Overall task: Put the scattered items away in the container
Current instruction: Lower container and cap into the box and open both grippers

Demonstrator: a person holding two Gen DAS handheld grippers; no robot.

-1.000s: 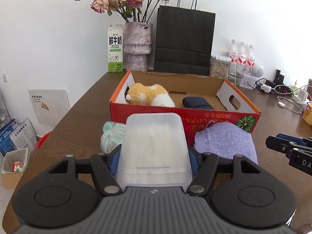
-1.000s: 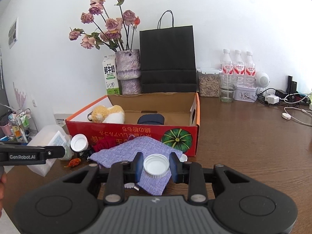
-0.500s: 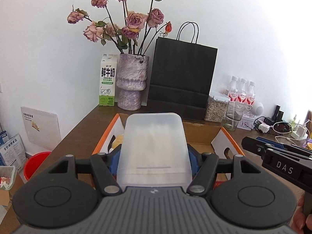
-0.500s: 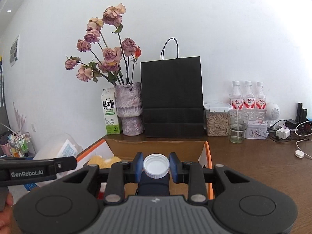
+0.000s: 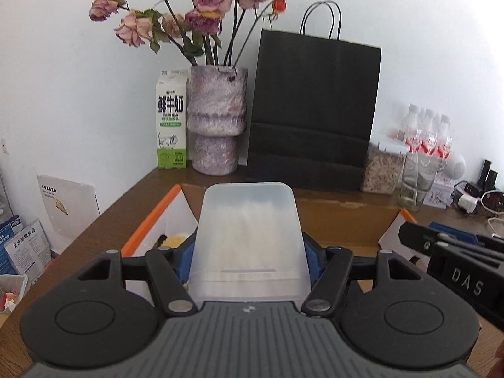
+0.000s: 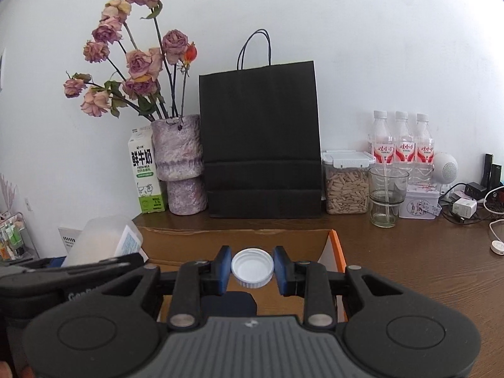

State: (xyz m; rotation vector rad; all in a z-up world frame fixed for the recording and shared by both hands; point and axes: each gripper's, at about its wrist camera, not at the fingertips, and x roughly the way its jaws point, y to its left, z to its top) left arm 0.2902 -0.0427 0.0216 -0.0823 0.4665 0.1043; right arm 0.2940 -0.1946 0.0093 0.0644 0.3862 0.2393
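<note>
My left gripper (image 5: 249,260) is shut on a translucent white plastic container (image 5: 249,239) and holds it above the open cardboard box (image 5: 151,230). A bit of a yellow plush toy (image 5: 174,240) shows inside the box. My right gripper (image 6: 252,267) is shut on a white bottle cap (image 6: 252,267) and holds it over the same box (image 6: 334,245). A dark blue item (image 6: 228,304) lies in the box below the cap. The left gripper and its container (image 6: 100,239) show at the left of the right wrist view.
At the back of the wooden table stand a milk carton (image 5: 171,119), a vase of dried roses (image 5: 215,119), a black paper bag (image 5: 310,110), a jar (image 6: 346,182), a glass (image 6: 386,195), three bottles (image 6: 401,140) and cables (image 6: 472,201).
Both grippers have risen and moved forward from the scattered items in front of the box to above its inside, each still holding its item.
</note>
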